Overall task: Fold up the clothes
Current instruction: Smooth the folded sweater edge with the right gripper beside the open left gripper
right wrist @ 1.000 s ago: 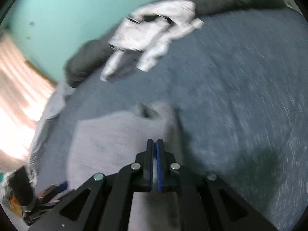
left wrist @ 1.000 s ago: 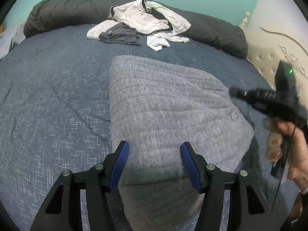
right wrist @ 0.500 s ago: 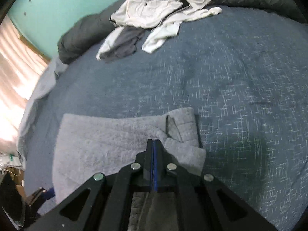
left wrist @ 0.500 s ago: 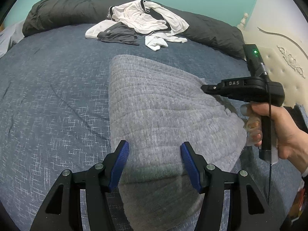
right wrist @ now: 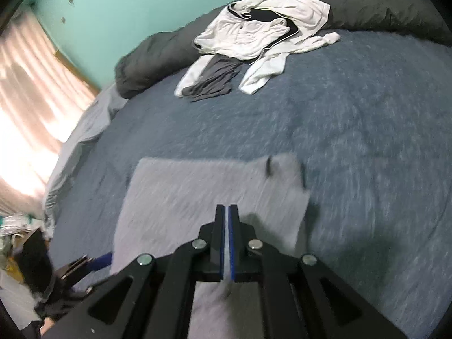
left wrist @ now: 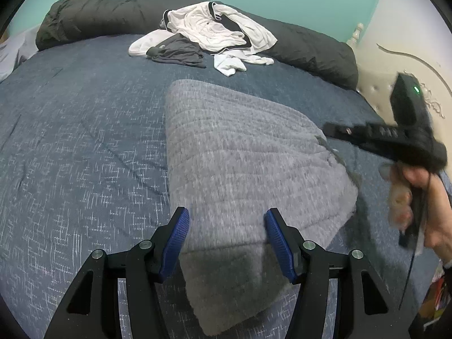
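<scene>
Between the jaws of the left gripper (left wrist: 224, 233), which are held apart with nothing pinched, the near part of the grey knitted garment (left wrist: 248, 175) is framed, as though a corner were being lined up for a grasp. Ahead of these jaws the garment is spread flat on the blue bedspread (left wrist: 84, 147), already doubled over, so that a further fold can be made. To the right of them, the right gripper (right wrist: 225, 243) is carried in a hand (left wrist: 423, 197) above the garment's far edge; its jaws are clenched together, and whether a thin layer of cloth is caught between them cannot be told. Well beyond both, a heap of unfolded white and dark clothes (left wrist: 209, 36) is left waiting against the dark rolled duvet (left wrist: 107, 11).
</scene>
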{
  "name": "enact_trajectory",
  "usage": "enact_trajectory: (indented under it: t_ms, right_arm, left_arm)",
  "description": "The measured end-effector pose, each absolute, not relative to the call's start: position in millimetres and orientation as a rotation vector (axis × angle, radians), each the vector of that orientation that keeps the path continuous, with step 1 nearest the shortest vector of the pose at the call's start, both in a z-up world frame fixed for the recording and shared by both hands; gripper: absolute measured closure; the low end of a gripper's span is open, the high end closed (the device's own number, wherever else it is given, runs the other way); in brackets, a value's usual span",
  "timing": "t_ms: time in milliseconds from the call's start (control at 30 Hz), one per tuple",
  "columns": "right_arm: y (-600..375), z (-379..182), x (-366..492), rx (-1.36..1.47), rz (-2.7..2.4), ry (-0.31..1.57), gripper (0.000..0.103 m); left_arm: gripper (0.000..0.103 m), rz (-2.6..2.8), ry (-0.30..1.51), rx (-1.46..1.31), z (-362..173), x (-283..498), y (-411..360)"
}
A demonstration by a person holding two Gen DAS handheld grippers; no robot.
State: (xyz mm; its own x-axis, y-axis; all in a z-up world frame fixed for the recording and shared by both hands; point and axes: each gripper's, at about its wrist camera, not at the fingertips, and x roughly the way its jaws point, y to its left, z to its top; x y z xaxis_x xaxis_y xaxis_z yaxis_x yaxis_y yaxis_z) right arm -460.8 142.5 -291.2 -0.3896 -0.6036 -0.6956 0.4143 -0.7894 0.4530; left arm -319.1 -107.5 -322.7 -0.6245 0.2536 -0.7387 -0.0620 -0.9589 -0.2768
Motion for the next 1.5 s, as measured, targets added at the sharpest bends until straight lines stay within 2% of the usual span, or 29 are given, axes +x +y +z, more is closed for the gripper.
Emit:
enact_trajectory:
  t_ms: [167, 333, 467, 600, 733, 1067, 1233, 1333, 1500]
  right_arm:
    - [145, -310, -443, 1.258, -2.196, -0.254, 0.102]
    - [146, -295, -432, 1.191, -2.195, -0.332, 0.101]
    - [124, -284, -405, 1.128, -2.123, -0.262, 0.101]
    - [99, -302, -389, 1.171, -2.085, -0.140, 0.101]
    - [93, -328, -392, 1.227, -2.081, -0.131, 0.103]
    - [84, -306, -391, 1.171, -2.075, -0.190, 0.102]
    - [61, -325, -409, 1.261, -2.061, -0.115, 0.103]
    - [58, -331, -417, 1.316, -2.045, -0.144, 0.103]
    - [50, -311, -417, 1.252, -2.052, -0.132, 0.102]
  left_arm:
    - [0.042, 2.652, -0.314, -1.307, -330, -322, -104]
    - [0.042, 2.652, -0.349, -1.297, -321, -319, -110]
    - [0.042, 2.657, -0.355, -1.295, -319, -314, -112]
    - [0.042, 2.649, -0.353, -1.317, -327, -315, -112]
    - [0.042, 2.642, -0.342, -1.329, -333, -315, -111]
    - [0.042, 2.640, -0.387, -1.317, -333, -313, -115]
    - [0.042, 2.635, -0.392, -1.331, -334, -313, -117]
    - [0.042, 2.637, -0.391, -1.327, -334, -313, -117]
    - [0.042, 2.635, -0.418, -1.311, -334, -310, -120]
